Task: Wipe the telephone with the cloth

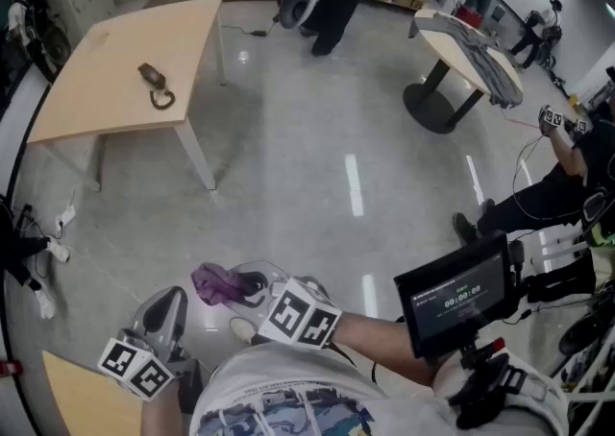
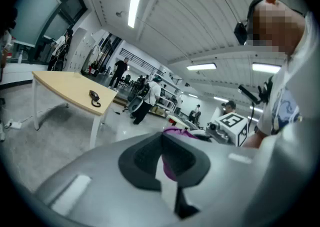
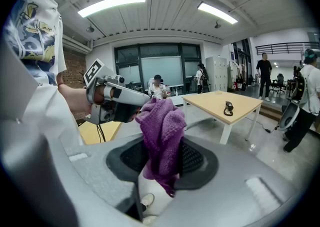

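Observation:
The telephone (image 1: 156, 86) is a dark handset with a coiled cord, lying on a light wooden table (image 1: 115, 60) far across the floor. It also shows small in the left gripper view (image 2: 94, 98) and the right gripper view (image 3: 228, 107). My right gripper (image 1: 240, 283) is shut on a purple knitted cloth (image 1: 219, 283), which bunches up between its pads (image 3: 161, 136). My left gripper (image 1: 169, 302) hangs beside it, shut with nothing in it (image 2: 161, 143). Both grippers are held low in front of my body, well away from the table.
Grey shiny floor lies between me and the table. A second table (image 1: 471, 45) on a round foot stands at the back right. People stand at the back and at the right edge. A dark screen (image 1: 456, 295) on a stand is at my right. A wooden corner (image 1: 86, 396) sits at the lower left.

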A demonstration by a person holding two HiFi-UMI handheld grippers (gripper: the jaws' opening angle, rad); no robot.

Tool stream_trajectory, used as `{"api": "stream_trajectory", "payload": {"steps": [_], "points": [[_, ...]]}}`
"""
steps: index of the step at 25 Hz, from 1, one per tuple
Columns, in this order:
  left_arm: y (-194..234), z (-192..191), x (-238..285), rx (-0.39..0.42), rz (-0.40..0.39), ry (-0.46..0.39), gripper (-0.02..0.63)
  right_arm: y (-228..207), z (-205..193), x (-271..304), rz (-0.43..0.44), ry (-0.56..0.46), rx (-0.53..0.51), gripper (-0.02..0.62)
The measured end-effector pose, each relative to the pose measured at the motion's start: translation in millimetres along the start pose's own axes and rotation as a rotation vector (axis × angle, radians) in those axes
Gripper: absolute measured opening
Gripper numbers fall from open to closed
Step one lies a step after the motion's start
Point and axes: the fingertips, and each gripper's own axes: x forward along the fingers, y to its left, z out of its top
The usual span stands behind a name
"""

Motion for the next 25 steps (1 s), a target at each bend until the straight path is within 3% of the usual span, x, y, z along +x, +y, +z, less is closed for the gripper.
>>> {"api": "stream_trajectory", "payload": {"steps": [15, 21, 25], "points": [[12, 7, 5, 0.028, 0.027, 0.001, -0.003, -14, 6, 6, -0.003, -0.001, -0.016, 0.140], [21, 5, 14, 0.036, 0.028, -0.003, -0.003, -22, 5, 7, 0.035, -0.006, 0.077, 0.140], [16, 3, 15, 0.036, 0.010, -0.010, -0.003, -25, -3, -3, -0.013, 0.020, 0.055, 0.140]]}}
